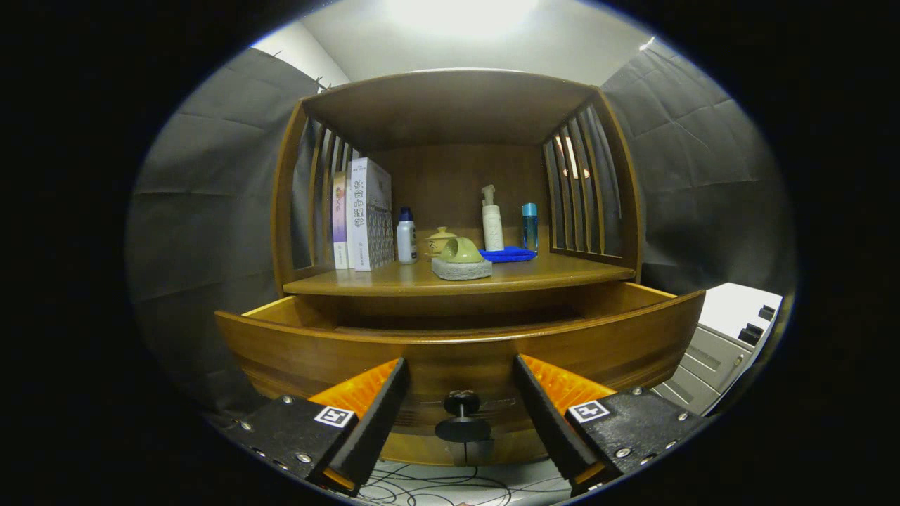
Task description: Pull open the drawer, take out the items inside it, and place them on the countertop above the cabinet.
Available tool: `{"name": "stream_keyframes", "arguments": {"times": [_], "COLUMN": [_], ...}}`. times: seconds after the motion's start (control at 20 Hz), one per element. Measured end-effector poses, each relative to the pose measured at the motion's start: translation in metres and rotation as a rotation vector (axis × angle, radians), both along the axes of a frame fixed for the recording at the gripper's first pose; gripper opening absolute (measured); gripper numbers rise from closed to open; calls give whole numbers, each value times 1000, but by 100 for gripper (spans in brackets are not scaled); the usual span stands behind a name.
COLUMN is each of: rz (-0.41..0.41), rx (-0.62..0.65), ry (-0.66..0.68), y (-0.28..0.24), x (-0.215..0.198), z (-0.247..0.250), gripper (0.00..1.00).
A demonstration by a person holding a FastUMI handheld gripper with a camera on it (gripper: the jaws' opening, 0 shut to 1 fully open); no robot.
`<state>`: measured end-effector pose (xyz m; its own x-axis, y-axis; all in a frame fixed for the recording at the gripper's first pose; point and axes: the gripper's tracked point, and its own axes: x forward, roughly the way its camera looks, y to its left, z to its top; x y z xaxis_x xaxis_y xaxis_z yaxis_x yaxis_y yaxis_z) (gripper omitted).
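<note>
The wooden drawer [337,351] of the cabinet stands pulled out toward me, its curved front panel just ahead of my fingers. Its dark round knob [462,414] sits between my fingers, with a gap on each side. My gripper [458,369] is open and holds nothing. The drawer's inside is hidden behind the front panel. Above it lies the countertop [562,270], with a grey stone slab [462,268] and a green cup-like piece [460,251] on top of the slab near its front edge.
On the countertop stand upright books [365,214], a white bottle with a blue cap [406,237], a small lidded pot [437,241], a pump bottle [491,219], a blue bottle [529,226] and a blue tray [508,254]. Slatted side walls and a roof enclose it. A white appliance [731,330] stands right; cables [436,485] lie below.
</note>
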<state>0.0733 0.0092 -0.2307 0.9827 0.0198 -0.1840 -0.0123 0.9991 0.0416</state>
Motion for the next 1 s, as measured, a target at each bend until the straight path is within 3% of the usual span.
{"name": "stream_keyframes", "arguments": {"times": [0.7, 1.0], "rz": [-9, 14], "rx": [-4, 3], "ry": [18, 56], "y": [5, 10], "x": [111, 109], "z": [-7, -21], "gripper": [95, 96]}}
